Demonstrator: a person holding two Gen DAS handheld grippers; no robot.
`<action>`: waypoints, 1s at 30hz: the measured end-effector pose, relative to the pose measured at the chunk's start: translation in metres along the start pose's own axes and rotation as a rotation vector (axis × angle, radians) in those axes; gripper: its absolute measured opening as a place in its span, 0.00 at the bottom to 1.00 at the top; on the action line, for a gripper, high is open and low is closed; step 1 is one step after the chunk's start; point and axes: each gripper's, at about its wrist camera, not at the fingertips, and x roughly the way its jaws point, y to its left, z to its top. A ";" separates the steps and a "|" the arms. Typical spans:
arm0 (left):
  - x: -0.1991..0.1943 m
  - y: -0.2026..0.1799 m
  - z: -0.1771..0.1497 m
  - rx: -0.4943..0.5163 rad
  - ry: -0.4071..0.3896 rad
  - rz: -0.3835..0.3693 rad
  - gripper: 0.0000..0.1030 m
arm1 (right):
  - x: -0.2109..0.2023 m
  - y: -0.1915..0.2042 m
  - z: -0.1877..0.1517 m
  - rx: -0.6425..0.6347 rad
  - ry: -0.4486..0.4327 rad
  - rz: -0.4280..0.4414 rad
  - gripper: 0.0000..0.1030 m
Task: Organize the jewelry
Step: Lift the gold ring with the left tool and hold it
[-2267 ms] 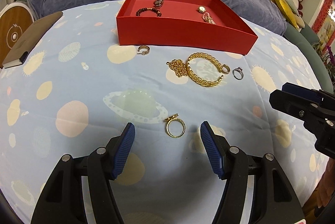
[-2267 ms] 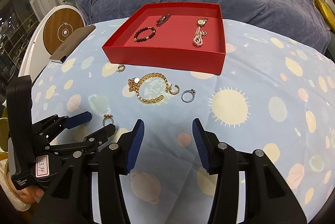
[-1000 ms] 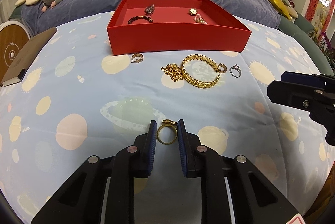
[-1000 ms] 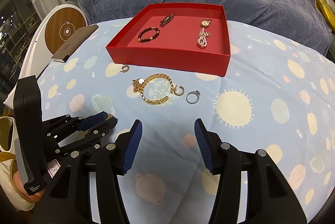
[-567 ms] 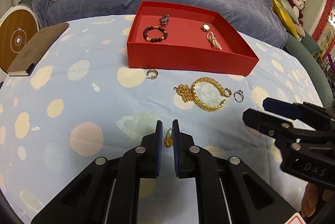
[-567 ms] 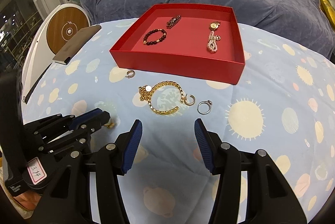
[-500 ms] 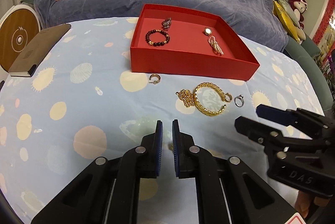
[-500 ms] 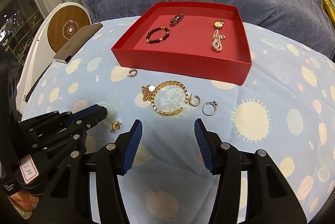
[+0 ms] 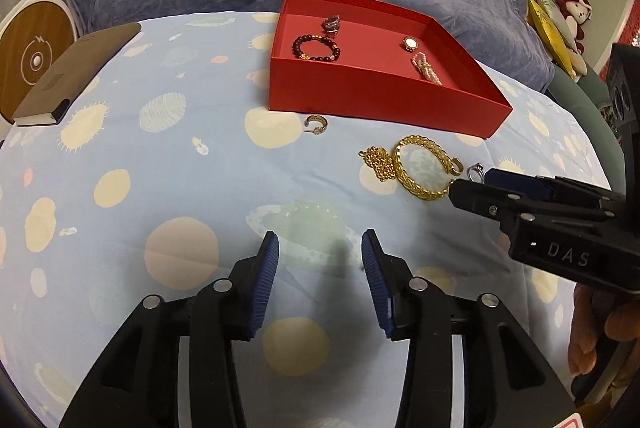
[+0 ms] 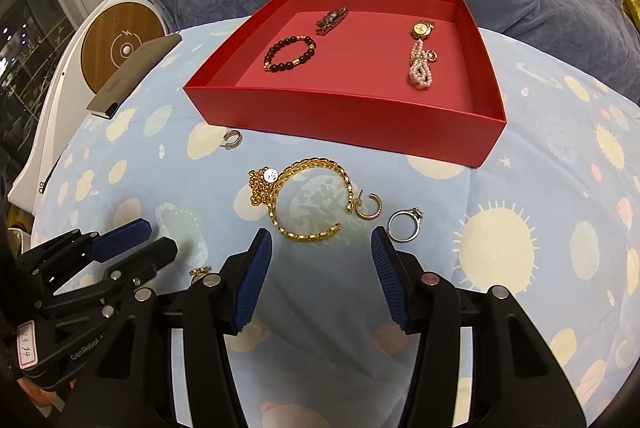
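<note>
The small gold ring with a knot of ornament lay flat on the light-blue cloth printed with suns and planets, at the lower left of the right wrist picture. Only part of it showed there, the rest hidden behind the right gripper's own left finger. It sat just beyond the nearer black tip of the left gripper, apart from it as far as could be seen, and slightly to that tip's right in the picture. In the left wrist picture the ring did not show at all. The jaws there were opening, with only bare cloth between the blue pads, so nothing was held. The ring probably lay below or behind that camera's sight. To take it, the left gripper would likely have to draw back and re-centre over it. The left gripper was far the nearer of the two. The right gripper stood about half open and empty. It pointed up the frame at the gold braided open bangle, whose lower arc lay just ahead of the gap between its fingers. Beyond the bangle, at upper centre, stood the shallow red cardboard box.
</note>
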 end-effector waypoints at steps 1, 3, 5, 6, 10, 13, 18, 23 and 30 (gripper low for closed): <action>0.002 -0.004 -0.002 0.009 0.010 -0.009 0.40 | -0.002 0.000 -0.001 0.001 0.000 0.000 0.49; 0.008 -0.013 -0.006 0.026 0.024 -0.031 0.40 | -0.004 0.001 -0.002 -0.003 0.001 -0.008 0.49; 0.011 -0.023 -0.010 0.050 0.016 -0.018 0.40 | -0.008 0.001 -0.004 -0.007 -0.003 -0.014 0.49; 0.012 -0.027 -0.010 0.065 0.011 -0.017 0.40 | -0.011 0.002 -0.005 -0.008 -0.007 -0.014 0.49; 0.015 -0.034 -0.011 0.071 -0.001 0.007 0.40 | -0.018 0.002 -0.006 -0.012 -0.017 -0.010 0.49; 0.015 -0.032 -0.012 0.075 -0.004 0.030 0.30 | -0.021 0.001 -0.007 -0.013 -0.019 -0.007 0.49; 0.010 -0.018 -0.015 0.056 0.001 0.023 0.18 | -0.025 0.004 -0.012 -0.025 -0.016 -0.002 0.49; 0.008 -0.018 -0.017 0.062 0.001 0.011 0.18 | -0.027 0.005 -0.014 -0.029 -0.018 -0.004 0.49; 0.014 -0.032 -0.012 0.030 0.009 -0.022 0.19 | -0.031 0.002 -0.010 -0.014 -0.032 -0.005 0.49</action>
